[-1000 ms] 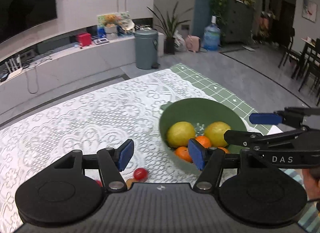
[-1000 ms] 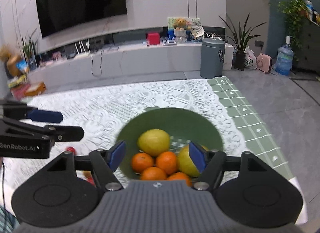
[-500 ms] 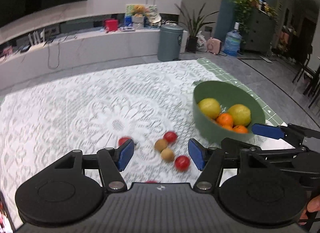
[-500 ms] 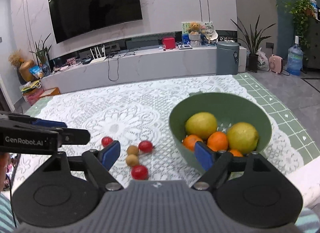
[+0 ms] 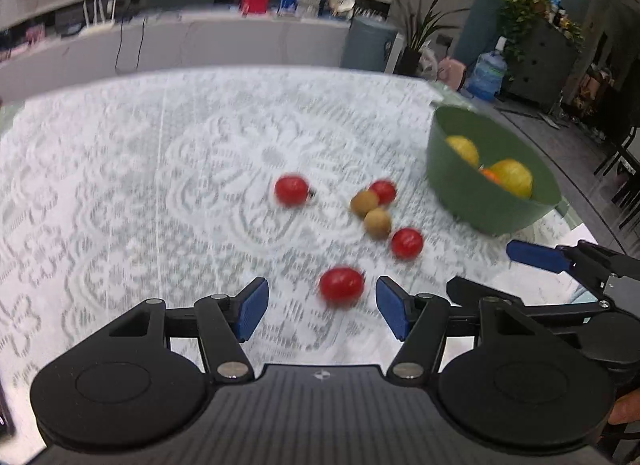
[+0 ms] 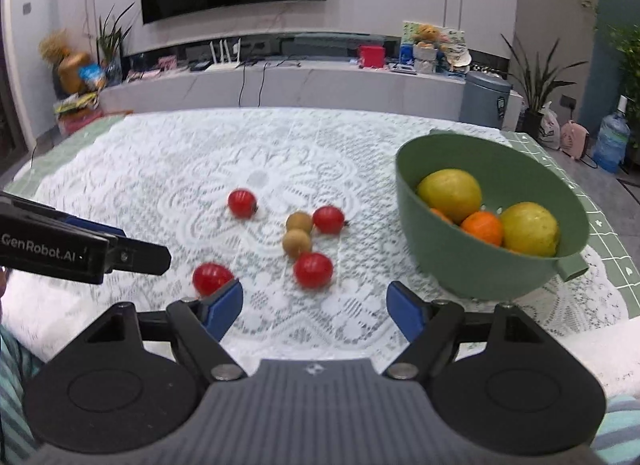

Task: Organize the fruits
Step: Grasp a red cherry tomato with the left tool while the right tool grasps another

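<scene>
Both the left gripper (image 5: 318,307) and the right gripper (image 6: 314,309) are wide open and empty. The step looks like reaching for the nearest small red round tomato (image 5: 341,286); next, the left jaws should close around it, then carry it to the green plastic bowl (image 6: 472,265).

Loose on the lace tablecloth (image 6: 160,169): four red tomatoes. One at 10 o'clock of the cluster (image 6: 241,203), one at 1 o'clock (image 6: 328,219), one at 5 o'clock (image 6: 313,270), one at 7 o'clock (image 6: 212,278).

Two small brown fruits (image 6: 299,222) (image 6: 296,243), touching, at the cluster's centre.

One green bowl (image 6: 480,273), 3 o'clock of the cluster. Inside: two large yellow fruits (image 6: 449,194) (image 6: 529,228); oranges, probably two showing (image 6: 482,227) (image 6: 440,214), more may be hidden below.
</scene>
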Demonstrator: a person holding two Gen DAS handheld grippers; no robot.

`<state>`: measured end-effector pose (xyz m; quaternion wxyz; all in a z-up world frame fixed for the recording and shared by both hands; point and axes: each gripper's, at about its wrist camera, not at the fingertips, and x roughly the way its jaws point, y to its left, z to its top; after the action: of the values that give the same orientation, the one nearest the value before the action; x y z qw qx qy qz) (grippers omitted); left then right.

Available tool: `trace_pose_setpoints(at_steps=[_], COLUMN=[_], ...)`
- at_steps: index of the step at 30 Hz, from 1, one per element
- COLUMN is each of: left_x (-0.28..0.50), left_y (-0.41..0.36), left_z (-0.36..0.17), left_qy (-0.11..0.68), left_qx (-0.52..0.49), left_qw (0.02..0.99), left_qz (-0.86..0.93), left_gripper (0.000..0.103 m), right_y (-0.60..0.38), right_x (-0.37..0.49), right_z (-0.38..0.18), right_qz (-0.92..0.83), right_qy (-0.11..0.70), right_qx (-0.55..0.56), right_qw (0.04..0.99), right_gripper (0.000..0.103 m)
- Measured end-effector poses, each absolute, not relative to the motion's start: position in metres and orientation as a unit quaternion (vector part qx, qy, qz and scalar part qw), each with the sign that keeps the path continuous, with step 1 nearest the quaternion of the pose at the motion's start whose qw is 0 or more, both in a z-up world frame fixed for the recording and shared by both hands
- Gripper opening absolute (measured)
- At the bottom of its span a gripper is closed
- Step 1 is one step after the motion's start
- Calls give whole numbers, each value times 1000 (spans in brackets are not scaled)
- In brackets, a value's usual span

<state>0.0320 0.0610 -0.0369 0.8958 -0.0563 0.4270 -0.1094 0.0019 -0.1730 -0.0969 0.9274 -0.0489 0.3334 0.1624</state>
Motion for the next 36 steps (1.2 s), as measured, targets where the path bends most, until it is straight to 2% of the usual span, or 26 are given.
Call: trace_pose_setpoints(at_steps=[4,6,10,12,15,22,24,26,29,36], left_x=[35,36,39,42,49,62,65,68,73,78], left_y=[66,64,54,49,46,41,38,35,34,34], left_z=[-49,-51,-56,-61,-68,-75,-76,-78,-79,-80], left_qy=[444,443,435,436,449,460,461,464,466,474], left_qx=[-78,-84,-77,-63,-66,-69,-67,-62,-58,-63], left_qw=[885,885,887,889,882,877,876,876,875,869], left_qz=[-115,-121,-131,-127,-124,-121,-123,-119,-119,-127], left_gripper=[72,68,68,67,62,61,58,50,44,39], right_y=[-168,-166,-161,-159,-155,-152,-154,-158,-158,-153], right_x=[5,7,15,18,22,31,37,42,46,55], right_z=[-105,-110,-117,-119,-123,-131,-134,-135,-137,-141], right_qz=[162,161,164,170,174,194,194,195,201,211], right_qy=[335,339,343,340,338,327,333,338,336,335], right_qx=[-66,-74,-85,-85,-107,-131,-123,-108,-104,-107], right_qw=[926,924,921,921,919,915,914,914,914,912], right_gripper=[76,75,62,62,57,47,45,45,42,34])
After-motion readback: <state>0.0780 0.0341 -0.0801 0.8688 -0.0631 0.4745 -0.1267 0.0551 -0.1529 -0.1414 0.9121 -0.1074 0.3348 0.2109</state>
